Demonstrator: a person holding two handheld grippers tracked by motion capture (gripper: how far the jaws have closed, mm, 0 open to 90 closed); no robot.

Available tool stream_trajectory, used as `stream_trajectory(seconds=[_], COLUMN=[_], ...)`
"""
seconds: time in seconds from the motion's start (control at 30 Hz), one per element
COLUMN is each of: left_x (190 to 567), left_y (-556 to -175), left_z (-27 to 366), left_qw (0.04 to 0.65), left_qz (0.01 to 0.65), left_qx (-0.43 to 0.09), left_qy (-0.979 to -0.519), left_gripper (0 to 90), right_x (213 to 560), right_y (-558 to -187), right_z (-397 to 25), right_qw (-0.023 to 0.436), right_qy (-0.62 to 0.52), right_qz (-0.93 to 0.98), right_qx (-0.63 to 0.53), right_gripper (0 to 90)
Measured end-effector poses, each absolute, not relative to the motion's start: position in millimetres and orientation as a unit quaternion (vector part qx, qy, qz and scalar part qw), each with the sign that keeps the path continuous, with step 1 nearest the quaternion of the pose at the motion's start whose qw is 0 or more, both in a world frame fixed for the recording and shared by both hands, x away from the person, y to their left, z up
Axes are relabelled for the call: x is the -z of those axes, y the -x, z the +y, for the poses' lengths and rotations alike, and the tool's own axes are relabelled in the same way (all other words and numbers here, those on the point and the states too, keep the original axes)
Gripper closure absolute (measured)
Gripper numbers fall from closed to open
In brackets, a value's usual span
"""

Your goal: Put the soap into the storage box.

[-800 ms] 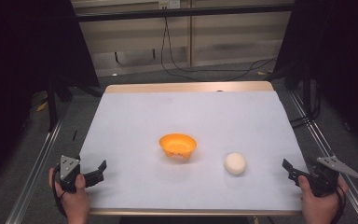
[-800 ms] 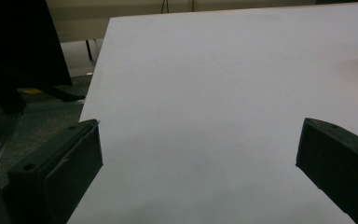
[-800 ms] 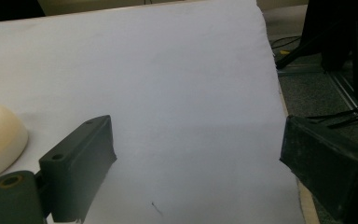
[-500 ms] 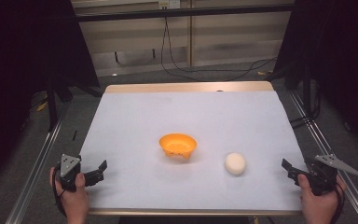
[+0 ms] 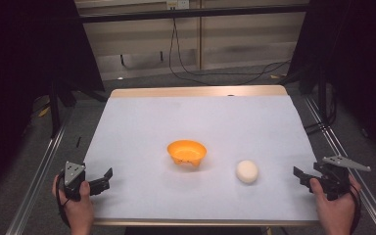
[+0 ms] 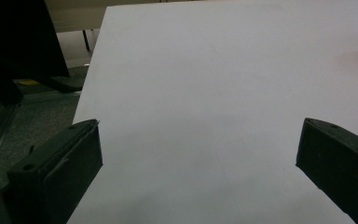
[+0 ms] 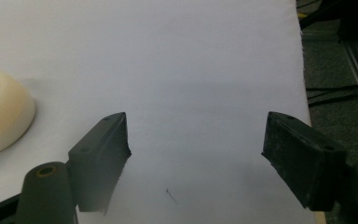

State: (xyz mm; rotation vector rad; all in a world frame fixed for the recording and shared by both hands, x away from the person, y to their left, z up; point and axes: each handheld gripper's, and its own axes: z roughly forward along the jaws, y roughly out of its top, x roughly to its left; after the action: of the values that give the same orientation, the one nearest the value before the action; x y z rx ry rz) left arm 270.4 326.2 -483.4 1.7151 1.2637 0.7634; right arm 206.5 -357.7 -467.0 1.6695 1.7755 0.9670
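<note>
White table [image 5: 142, 127] has an orange bowl [image 5: 186, 152] mid-table, cream ball [image 5: 247, 171] just right of it. Left gripper [image 5: 104, 179] and right gripper [image 5: 303, 175] flank the bowl, both spread, nothing held.

Table [image 5: 142, 127] w/ white cover; orange bowl [image 5: 186, 152] centre, cream ball [image 5: 246, 171] near, to its right.

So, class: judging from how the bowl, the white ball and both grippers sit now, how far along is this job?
Nothing looks done: the orange bowl sits empty mid-table and the white ball lies apart to its right. Nothing is in hand: the left hand-held gripper and right hand-held gripper wait open at the table's near corners. Any grasping or moving is left.
</note>
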Motion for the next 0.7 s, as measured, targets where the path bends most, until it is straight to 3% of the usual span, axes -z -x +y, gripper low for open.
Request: stream_trajectory(seconds=[0.37,0.5,0.7], left_x=[483,484,484], left_y=[-271,-271,-271], left_z=[326,326,326], left_qw=[0.426,0.422,0.422], left_qz=[0.506,0.508,0.507], left_qx=[-0.302,-0.303,-0.304], left_qy=[-0.687,-0.686,-0.687], left_gripper=[0.0,0.0,0.0], right_x=[455,455,455], right_y=[-221,-232,-240], right_z=[-347,-341,-330], right_qw=[0.171,0.118,0.09], right_qy=[-0.61,-0.592,-0.573], right_qz=[0.717,0.748,0.773], right_qx=[-0.289,-0.277,-0.259], right_gripper=[8.6,1.4,0.2])
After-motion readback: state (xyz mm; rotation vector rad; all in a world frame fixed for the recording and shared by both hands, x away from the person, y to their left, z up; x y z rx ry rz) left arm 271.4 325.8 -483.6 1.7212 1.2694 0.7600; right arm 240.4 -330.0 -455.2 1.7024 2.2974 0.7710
